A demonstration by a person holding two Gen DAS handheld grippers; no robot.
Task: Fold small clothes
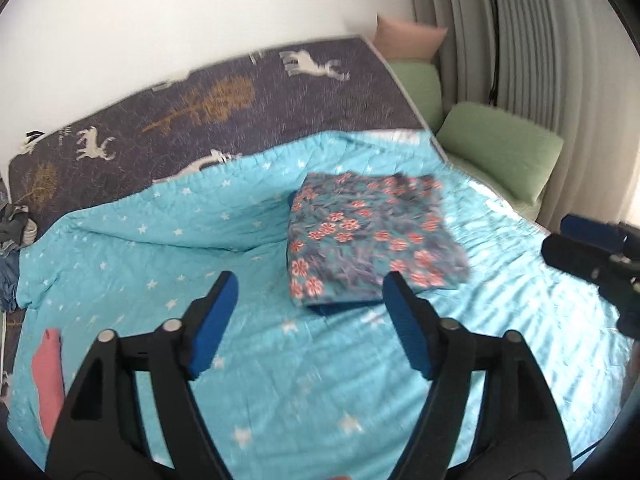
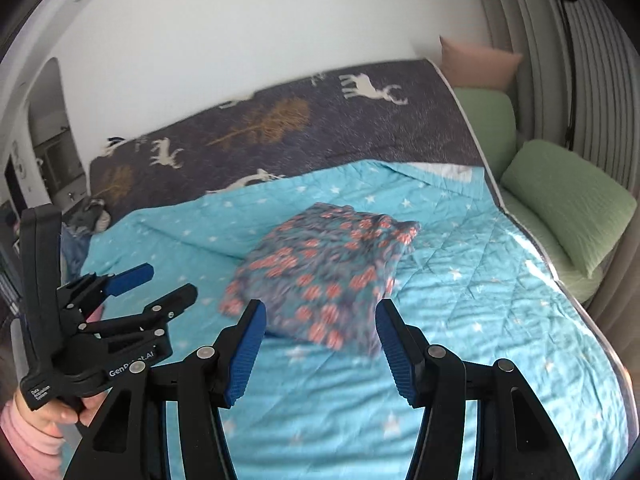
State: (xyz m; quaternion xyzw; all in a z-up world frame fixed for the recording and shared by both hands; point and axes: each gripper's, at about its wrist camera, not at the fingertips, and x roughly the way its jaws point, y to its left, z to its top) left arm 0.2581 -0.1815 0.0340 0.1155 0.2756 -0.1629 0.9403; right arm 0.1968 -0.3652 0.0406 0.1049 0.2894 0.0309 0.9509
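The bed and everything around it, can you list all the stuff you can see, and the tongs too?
folded flowery cloth: one, blue-grey with red flowers, middle of the quilt
quilt: one, light blue with white stars, spread over the near part of the bed
blanket: one, dark grey with white deer and gold trees, far part of the bed by the wall
pink cloth: one, pink, on the quilt's left edge
clothes pile: one heap, grey and blue, far left of the bed
green cushions: two, green, right of the bed
pink pillow: one, pink, far right corner
curtain: one, pale grey, right side
left tongs: black with blue pads, open, empty
right tongs: black with blue pads, open, empty
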